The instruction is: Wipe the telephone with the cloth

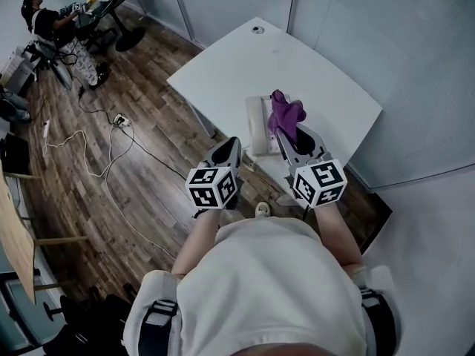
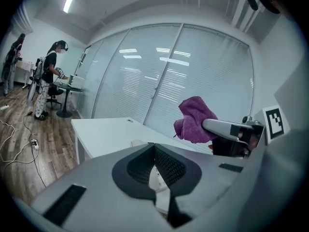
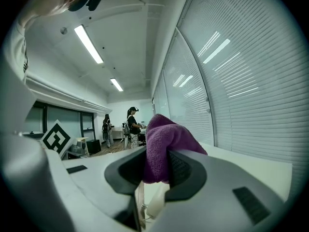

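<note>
In the head view a white telephone lies near the front edge of the white table. My right gripper is shut on a bunched purple cloth, held just over the telephone's right side. In the right gripper view the cloth bulges up from between the closed jaws of the right gripper. My left gripper is shut and empty, just left of the telephone at the table's edge. The left gripper view shows the left gripper closed, with the cloth to its right.
A small round fitting sits at the table's far edge. Frosted glass walls enclose the table's far and right sides. Cables and a power strip lie on the wood floor at left. A person stands at a desk far off.
</note>
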Demonstrator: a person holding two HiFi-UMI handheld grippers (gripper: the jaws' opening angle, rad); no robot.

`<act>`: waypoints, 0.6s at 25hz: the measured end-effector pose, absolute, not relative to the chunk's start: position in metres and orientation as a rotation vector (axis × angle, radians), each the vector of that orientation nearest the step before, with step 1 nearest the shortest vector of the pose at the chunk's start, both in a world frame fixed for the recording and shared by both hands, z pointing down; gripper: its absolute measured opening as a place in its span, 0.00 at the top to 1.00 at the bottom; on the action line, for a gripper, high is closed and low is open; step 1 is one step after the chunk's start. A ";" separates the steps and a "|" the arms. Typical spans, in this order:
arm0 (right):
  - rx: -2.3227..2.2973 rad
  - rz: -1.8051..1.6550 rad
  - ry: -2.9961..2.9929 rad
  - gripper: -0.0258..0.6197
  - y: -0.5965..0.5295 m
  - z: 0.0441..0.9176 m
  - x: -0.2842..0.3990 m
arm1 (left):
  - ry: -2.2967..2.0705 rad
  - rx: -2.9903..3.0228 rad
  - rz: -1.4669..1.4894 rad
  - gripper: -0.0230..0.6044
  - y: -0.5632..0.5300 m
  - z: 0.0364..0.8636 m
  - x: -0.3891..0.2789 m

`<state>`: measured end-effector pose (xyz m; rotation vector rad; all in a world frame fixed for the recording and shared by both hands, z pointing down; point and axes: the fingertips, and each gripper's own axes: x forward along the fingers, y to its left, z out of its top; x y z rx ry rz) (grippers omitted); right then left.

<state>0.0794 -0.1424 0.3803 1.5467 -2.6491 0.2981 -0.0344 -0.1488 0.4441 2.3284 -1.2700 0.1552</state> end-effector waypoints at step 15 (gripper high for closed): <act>1.372 0.287 -2.689 0.82 -0.210 0.394 0.082 | -1.363 2.228 0.161 0.93 -0.177 0.453 -0.032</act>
